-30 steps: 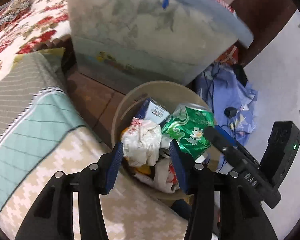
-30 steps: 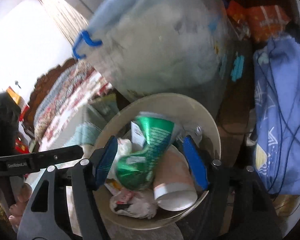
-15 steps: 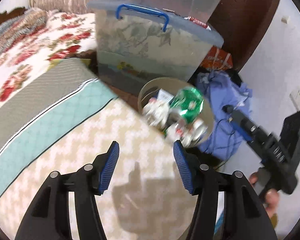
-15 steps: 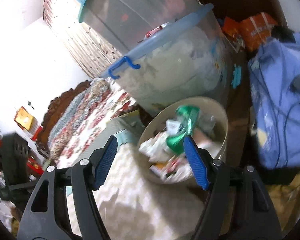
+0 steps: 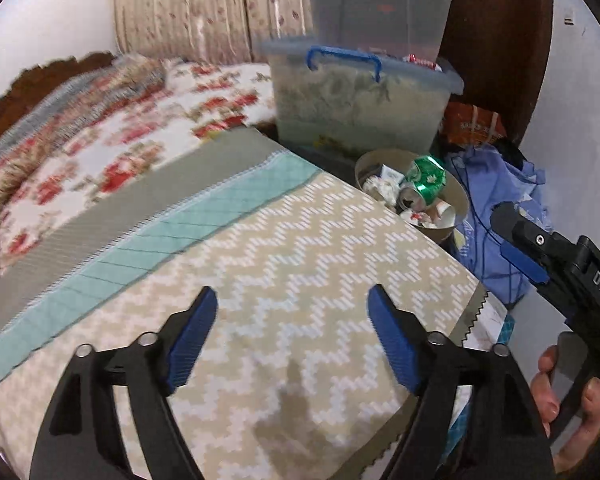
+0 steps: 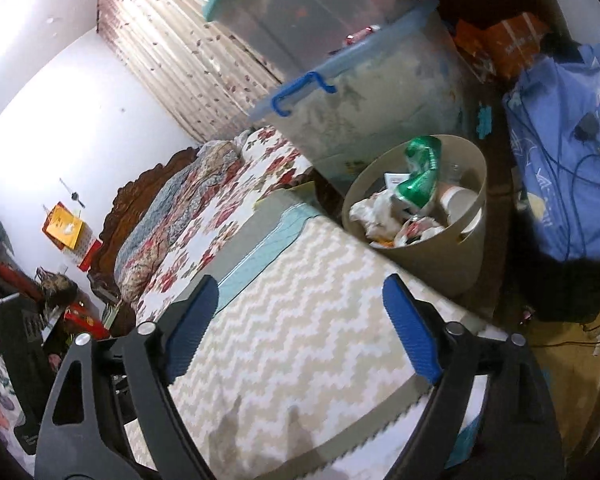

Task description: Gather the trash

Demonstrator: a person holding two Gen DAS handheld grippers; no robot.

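1. The left gripper (image 5: 292, 338) is held over the zigzag mat (image 5: 300, 248); its jaws have just been opening, nothing between them.
2. The right gripper (image 6: 300, 328) is likewise spread and empty.
3. Trash, including a green can (image 6: 420, 172), is seen inside the bin (image 6: 440, 264) beyond the mat's edge.
4. A deposit appears finished; more trash must be sought next.

Only "DAS" is legible — white letters on the right hand-held gripper (image 5: 518, 240).

home bedroom, quilted bed (image 5: 112, 152), curtains (image 5: 204, 8)
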